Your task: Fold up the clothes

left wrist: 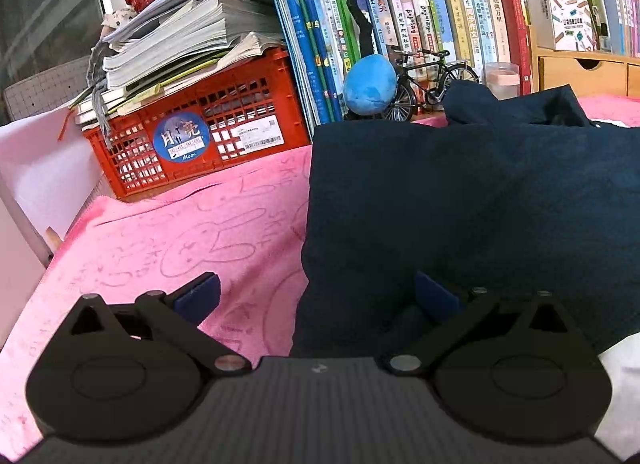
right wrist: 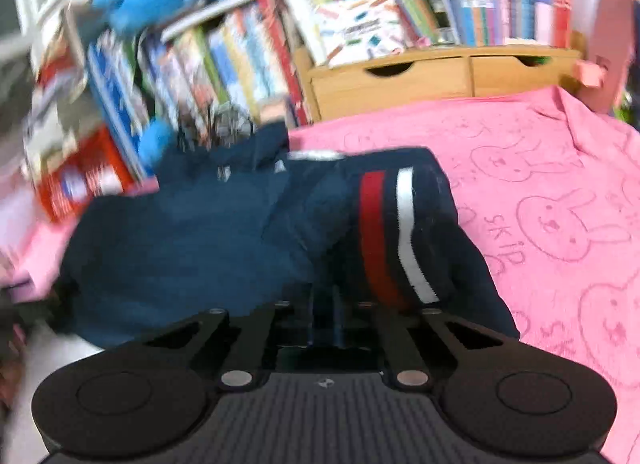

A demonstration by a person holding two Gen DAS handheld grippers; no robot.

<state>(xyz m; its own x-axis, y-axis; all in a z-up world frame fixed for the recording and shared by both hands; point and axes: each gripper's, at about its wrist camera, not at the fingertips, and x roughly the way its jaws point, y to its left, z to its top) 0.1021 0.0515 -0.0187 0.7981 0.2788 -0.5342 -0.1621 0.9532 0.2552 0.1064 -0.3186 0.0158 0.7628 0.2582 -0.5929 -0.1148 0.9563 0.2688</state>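
- At the far left stands the red crate (left wrist: 192, 131), loaded with a leaning stack of papers (left wrist: 180, 39). It sits just past the pink towel (left wrist: 180, 248) I am working on.
- My left claw (left wrist: 316, 296) is spread wide and grips nothing. 1 pad (left wrist: 200, 296) hangs over bare towel and the other (left wrist: 434, 300) over the near left corner of the navy garment (left wrist: 460, 203).
- The garment lies mostly flat in the middle of the towel, with a loose lump of cloth bunched at its far edge.
- Just behind that lump, at the foot of the bookshelf, stand a model bicycle (left wrist: 424, 83) and a blue plush (left wrist: 370, 83).
- My right claw (right wrist: 324, 316) is drawn narrow around the garment's near edge, beside the red and white stripes (right wrist: 394, 232). The view is smeared and the pads are hidden in dark cloth, so I cannot tell whether they truly bite.
- Risk 1: if my right claw has only a thin pinch, the cloth could slip out mid-fold and leave a crooked crease.
- Risk 2: my left claw straddles the garment's edge, so closing here may catch towel together with cloth and drag the towel up.
- Risk 3: a fold swung toward the far side could sweep the bicycle or plush over.
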